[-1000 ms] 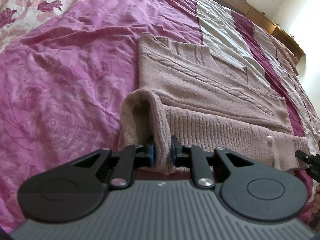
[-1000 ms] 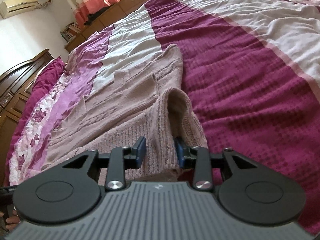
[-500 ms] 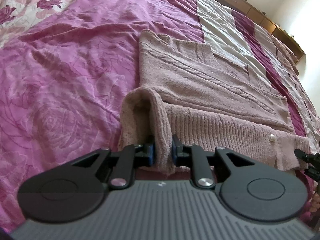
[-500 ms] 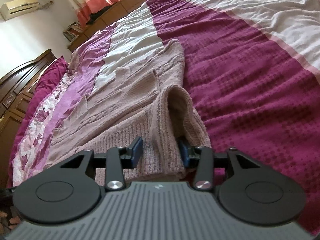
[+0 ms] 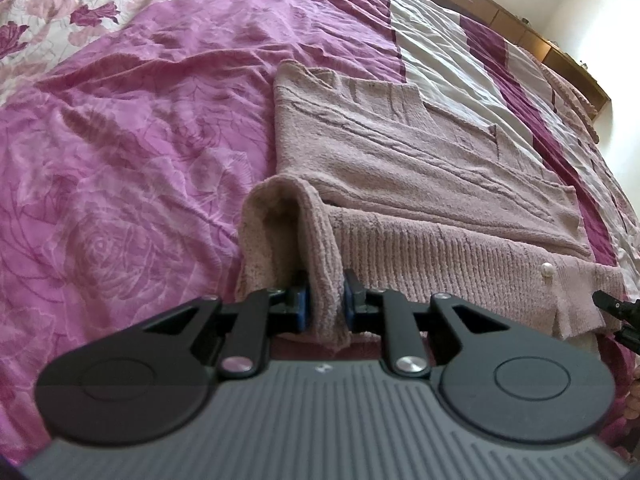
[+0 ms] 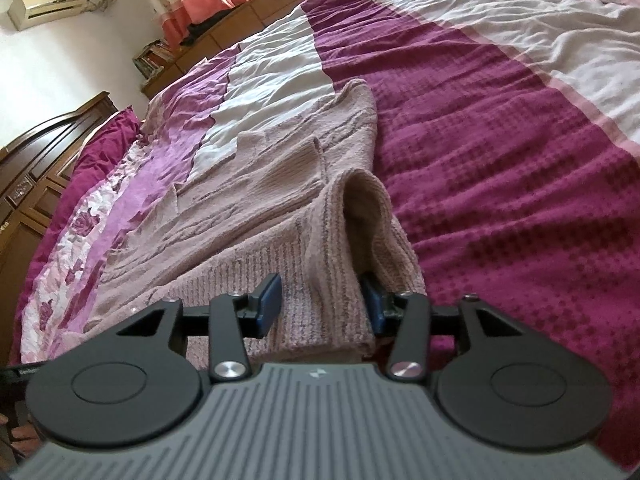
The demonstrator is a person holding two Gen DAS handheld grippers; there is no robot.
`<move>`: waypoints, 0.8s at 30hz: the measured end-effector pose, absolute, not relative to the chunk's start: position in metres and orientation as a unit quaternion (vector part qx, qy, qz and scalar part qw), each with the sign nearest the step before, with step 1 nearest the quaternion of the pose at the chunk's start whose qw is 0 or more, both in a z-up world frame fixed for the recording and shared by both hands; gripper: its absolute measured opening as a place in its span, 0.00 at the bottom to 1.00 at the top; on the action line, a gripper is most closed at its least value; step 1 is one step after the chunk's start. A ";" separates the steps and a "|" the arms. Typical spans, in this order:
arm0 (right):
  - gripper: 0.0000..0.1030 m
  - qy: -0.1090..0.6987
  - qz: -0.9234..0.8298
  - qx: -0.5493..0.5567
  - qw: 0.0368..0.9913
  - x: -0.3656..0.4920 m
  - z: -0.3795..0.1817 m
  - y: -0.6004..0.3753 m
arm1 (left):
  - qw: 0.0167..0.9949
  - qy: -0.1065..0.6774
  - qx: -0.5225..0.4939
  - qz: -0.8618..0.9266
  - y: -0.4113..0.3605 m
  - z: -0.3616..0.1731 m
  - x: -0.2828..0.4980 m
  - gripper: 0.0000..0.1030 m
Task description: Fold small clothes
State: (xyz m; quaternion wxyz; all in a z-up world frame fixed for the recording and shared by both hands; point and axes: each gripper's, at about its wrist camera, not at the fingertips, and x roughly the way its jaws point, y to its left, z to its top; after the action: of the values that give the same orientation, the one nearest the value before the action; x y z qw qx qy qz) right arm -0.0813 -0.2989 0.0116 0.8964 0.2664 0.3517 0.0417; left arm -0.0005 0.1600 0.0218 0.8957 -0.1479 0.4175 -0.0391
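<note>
The left gripper (image 5: 325,304), black with blue pads, was pinched tight on a raised fold at one corner of the dusty-pink knitted cardigan (image 5: 420,184). The right gripper (image 6: 320,304) had just been opening: its jaws stood spread, the cardigan's other hem corner lying loose between them, the left pad clear of the knit while the right pad lay against the fold's edge. The ribbed hem ran between the two grippers, with a small white pearl button (image 5: 546,269) near its right end. Beyond, the cardigan lay flat across the bedspread (image 5: 140,168), magenta, pink-floral and white in bands. Farther off stood a dark wooden headboard (image 6: 44,148) and a wall-mounted air conditioner (image 6: 48,5).
</note>
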 end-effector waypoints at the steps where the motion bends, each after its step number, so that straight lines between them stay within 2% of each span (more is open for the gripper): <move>1: 0.50 0.351 0.040 0.264 0.897 -0.082 0.012 -0.298 | 0.896 0.417 -0.147 -0.039 0.160 0.022 0.000 0.19; 4: 0.49 0.350 0.034 0.253 0.901 -0.083 0.015 -0.293 | 0.897 0.417 -0.143 -0.037 0.159 0.023 -0.001 0.18; 6: 0.44 0.350 0.028 0.245 0.904 -0.084 0.017 -0.291 | 0.898 0.416 -0.138 -0.034 0.157 0.024 -0.001 0.18; 8: 0.31 0.351 0.020 0.228 0.908 -0.085 0.020 -0.289 | 0.901 0.414 -0.130 -0.031 0.155 0.027 -0.003 0.16; 9: 0.29 0.350 0.019 0.227 0.909 -0.086 0.021 -0.289 | 0.902 0.412 -0.128 -0.031 0.154 0.028 -0.004 0.13; 11: 0.16 0.347 0.018 0.239 0.907 -0.088 0.024 -0.292 | 0.902 0.409 -0.133 -0.031 0.155 0.031 -0.007 0.12; 12: 0.14 0.345 0.019 0.243 0.906 -0.090 0.026 -0.294 | 0.902 0.407 -0.140 -0.032 0.157 0.033 -0.008 0.11; 24: 0.10 0.298 0.068 0.319 0.897 -0.101 0.056 -0.307 | 0.908 0.353 -0.219 -0.061 0.170 0.069 -0.024 0.11</move>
State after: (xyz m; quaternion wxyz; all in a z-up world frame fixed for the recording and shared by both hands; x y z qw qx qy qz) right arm -0.1012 -0.3066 0.0555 0.8972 0.3190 0.2977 0.0679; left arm -0.0239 0.1702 0.0691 0.9075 -0.2186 0.3534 -0.0612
